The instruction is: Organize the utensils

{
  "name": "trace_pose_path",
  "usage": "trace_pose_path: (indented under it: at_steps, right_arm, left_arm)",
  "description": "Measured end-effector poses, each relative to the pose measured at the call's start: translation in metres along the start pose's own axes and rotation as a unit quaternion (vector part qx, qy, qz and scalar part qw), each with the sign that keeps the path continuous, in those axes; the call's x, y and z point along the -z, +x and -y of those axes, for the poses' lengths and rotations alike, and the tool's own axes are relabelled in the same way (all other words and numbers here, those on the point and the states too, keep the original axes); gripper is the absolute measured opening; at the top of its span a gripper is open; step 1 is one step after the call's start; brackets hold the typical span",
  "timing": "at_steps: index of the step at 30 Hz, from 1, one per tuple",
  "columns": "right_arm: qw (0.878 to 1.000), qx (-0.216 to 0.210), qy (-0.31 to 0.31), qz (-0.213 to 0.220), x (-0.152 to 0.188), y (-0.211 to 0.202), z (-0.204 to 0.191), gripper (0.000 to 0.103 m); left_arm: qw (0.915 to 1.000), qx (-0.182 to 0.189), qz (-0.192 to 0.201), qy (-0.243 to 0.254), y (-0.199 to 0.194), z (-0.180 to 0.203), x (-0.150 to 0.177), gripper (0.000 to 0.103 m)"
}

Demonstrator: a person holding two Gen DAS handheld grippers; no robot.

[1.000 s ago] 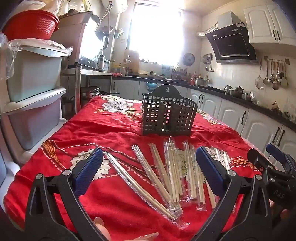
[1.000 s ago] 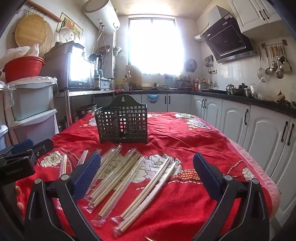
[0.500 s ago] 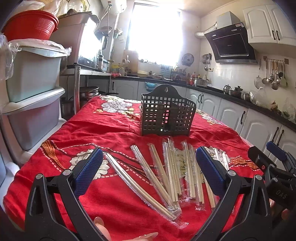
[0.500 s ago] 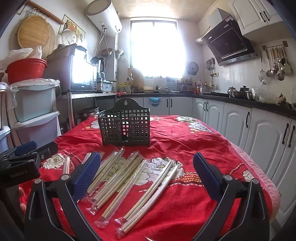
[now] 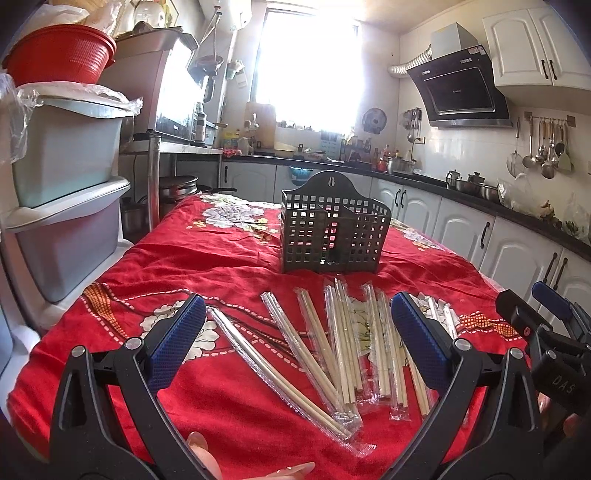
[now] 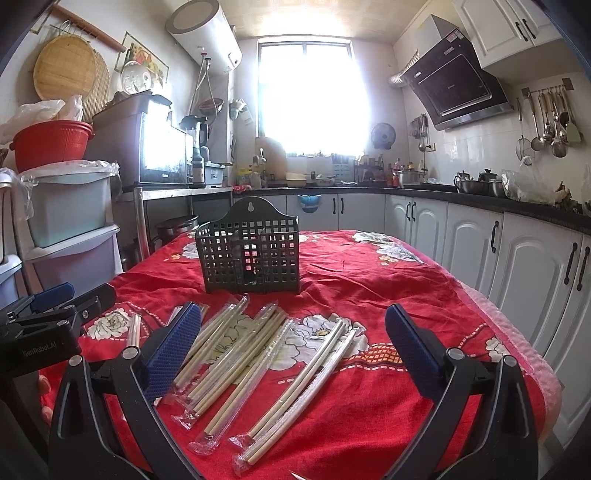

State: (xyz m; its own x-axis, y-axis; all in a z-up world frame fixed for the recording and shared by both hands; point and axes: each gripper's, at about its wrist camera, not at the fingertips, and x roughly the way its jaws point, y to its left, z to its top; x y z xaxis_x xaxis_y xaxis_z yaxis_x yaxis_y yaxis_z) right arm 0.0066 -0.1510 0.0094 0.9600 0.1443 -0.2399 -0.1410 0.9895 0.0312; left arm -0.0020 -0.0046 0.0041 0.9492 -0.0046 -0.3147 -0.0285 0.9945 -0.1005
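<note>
Both the left gripper (image 5: 297, 334) and right gripper (image 6: 293, 336) hover wide open and empty, wrapped chopsticks (image 5: 332, 343) all lie just ahead on the red tablecloth (image 5: 229, 258), and the basket (image 5: 334, 229) beyond looks empty, so sorting seems unstarted.

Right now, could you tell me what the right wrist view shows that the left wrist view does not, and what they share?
Only the right wrist view shows the round woven tray hung on the wall, the full white water heater, and the left tongs at its left edge. Only the left wrist view shows the right tongs at its right edge. Both share the dark slotted utensil caddy, the wrapped chopsticks spread on the red floral tablecloth, and the red basket.
</note>
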Motion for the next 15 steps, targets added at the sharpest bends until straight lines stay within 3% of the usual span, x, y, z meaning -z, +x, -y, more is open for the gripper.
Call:
trace_pose_path:
  at_steps: [15]
  right_arm:
    - [1.0,-0.001,0.003,0.003,-0.0009,-0.0014,0.0002,0.097]
  left_arm:
    - [0.9999,0.002,0.011,0.003,-0.0045,-0.0016,-0.0054,0.093]
